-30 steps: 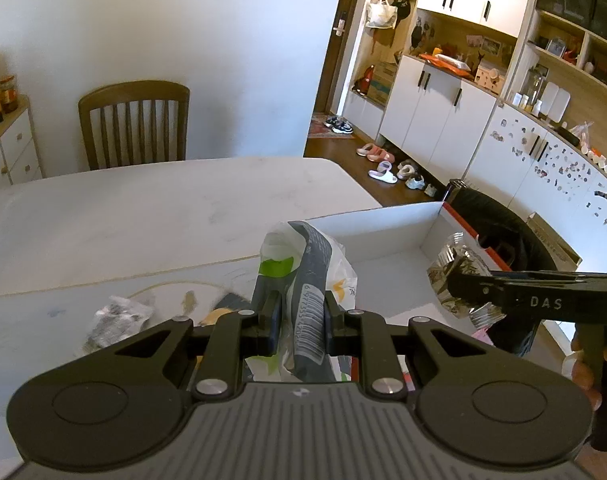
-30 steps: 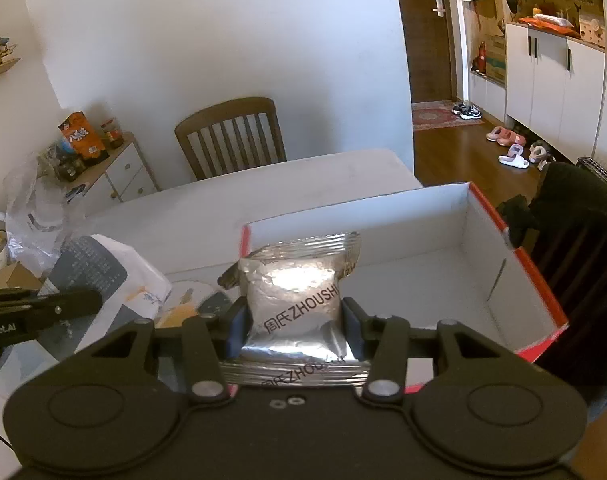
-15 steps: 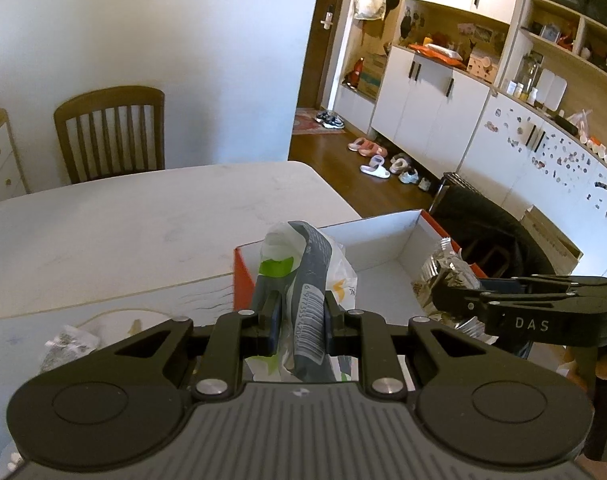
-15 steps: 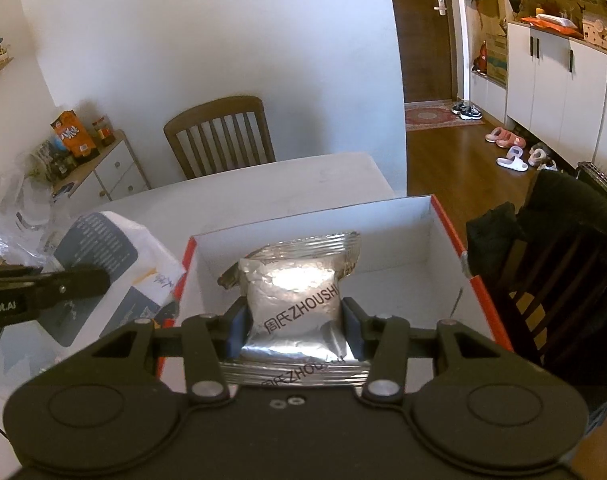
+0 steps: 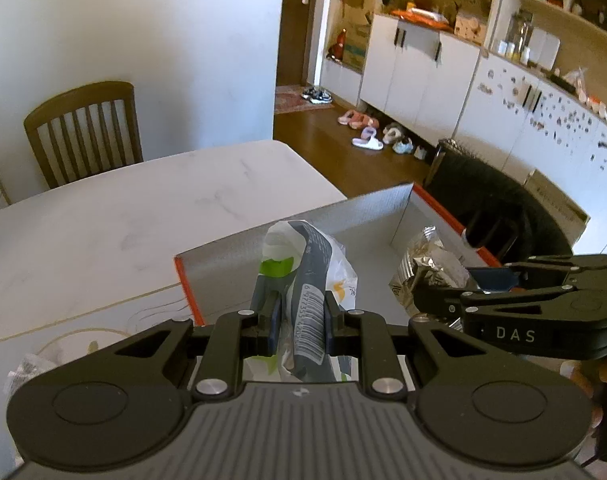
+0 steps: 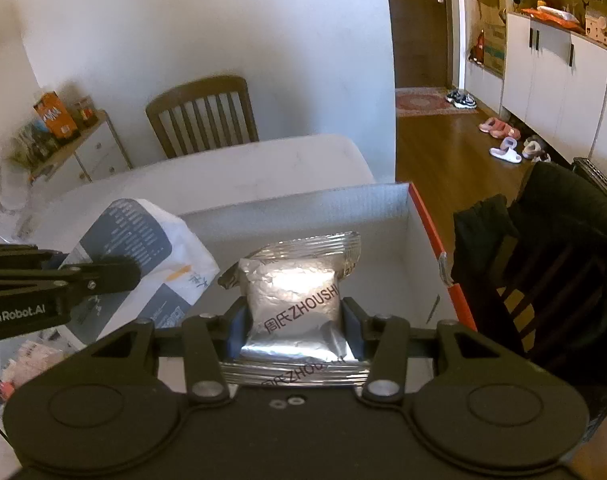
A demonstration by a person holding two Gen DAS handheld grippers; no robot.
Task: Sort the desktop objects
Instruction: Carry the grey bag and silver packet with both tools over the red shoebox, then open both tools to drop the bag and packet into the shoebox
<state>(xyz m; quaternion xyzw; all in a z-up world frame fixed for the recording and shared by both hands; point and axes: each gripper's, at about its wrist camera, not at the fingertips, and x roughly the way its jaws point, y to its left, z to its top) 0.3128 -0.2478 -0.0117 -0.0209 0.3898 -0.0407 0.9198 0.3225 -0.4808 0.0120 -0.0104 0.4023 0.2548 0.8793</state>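
My left gripper (image 5: 301,312) is shut on a white, grey and green plastic packet (image 5: 307,264), held over the left part of an open cardboard box with orange edges (image 5: 431,204). My right gripper (image 6: 294,316) is shut on a silver foil packet (image 6: 293,292), held over the same box (image 6: 423,216). The foil packet (image 5: 427,264) and the right gripper (image 5: 431,300) also show in the left wrist view. The left gripper (image 6: 131,274) and its packet (image 6: 143,240) show at the left of the right wrist view.
The box stands on a white marble table (image 5: 123,216) near its right edge. A crumpled wrapper (image 5: 27,368) lies on the table at the left. A wooden chair (image 5: 83,128) stands behind the table. A dark chair with black cloth (image 6: 543,248) is right of the box.
Both grippers have moved right and forward with their packets, from the table side of the box to over its inside. Both stayed shut.
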